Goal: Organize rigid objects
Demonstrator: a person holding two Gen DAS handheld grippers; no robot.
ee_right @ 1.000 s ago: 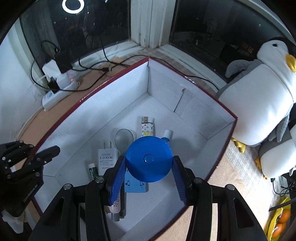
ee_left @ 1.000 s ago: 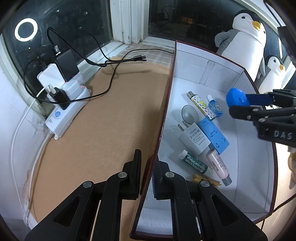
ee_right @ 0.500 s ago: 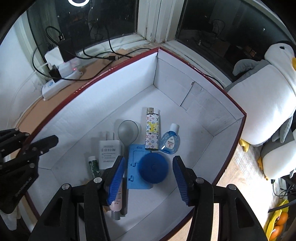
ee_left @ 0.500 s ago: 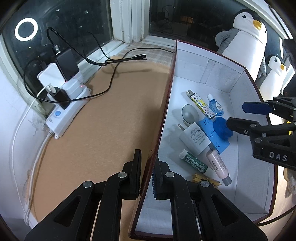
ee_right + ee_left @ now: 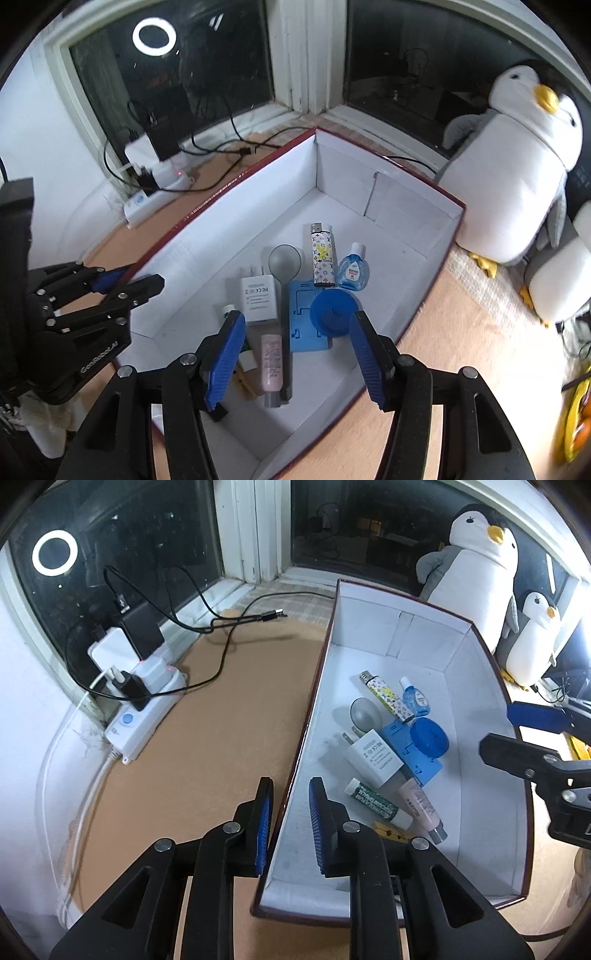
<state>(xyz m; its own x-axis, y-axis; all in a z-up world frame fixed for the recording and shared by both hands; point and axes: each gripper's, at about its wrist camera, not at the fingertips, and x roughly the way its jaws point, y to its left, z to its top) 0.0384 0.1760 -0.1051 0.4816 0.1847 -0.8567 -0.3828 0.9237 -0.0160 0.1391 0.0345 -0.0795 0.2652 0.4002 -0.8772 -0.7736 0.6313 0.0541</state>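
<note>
1. Left wrist view: the left gripper point(image 5: 290, 821) straddles the near left wall of a white-lined box point(image 5: 491, 686), one finger outside and one inside, with gaps to the wall on both sides, so the fingers are apart. In the box a round blue lid point(image 5: 429, 736) lies flat on a blue plate point(image 5: 410, 747). A lighter point(image 5: 386, 696) points its metal end toward the far wall. A white charger point(image 5: 373, 757) lies just beside a spoon point(image 5: 364, 716).
2. Right wrist view: the right gripper point(image 5: 297, 360) hovers over the box point(image 5: 406, 199), fingers wide apart and holding nothing. The lid point(image 5: 334, 312) lies below, between them. The lighter's point(image 5: 323, 254) long axis runs toward the far corner. A pink tube point(image 5: 272, 363) lies cap toward the camera. A penguin toy point(image 5: 513, 173) stands outside the box.
</note>
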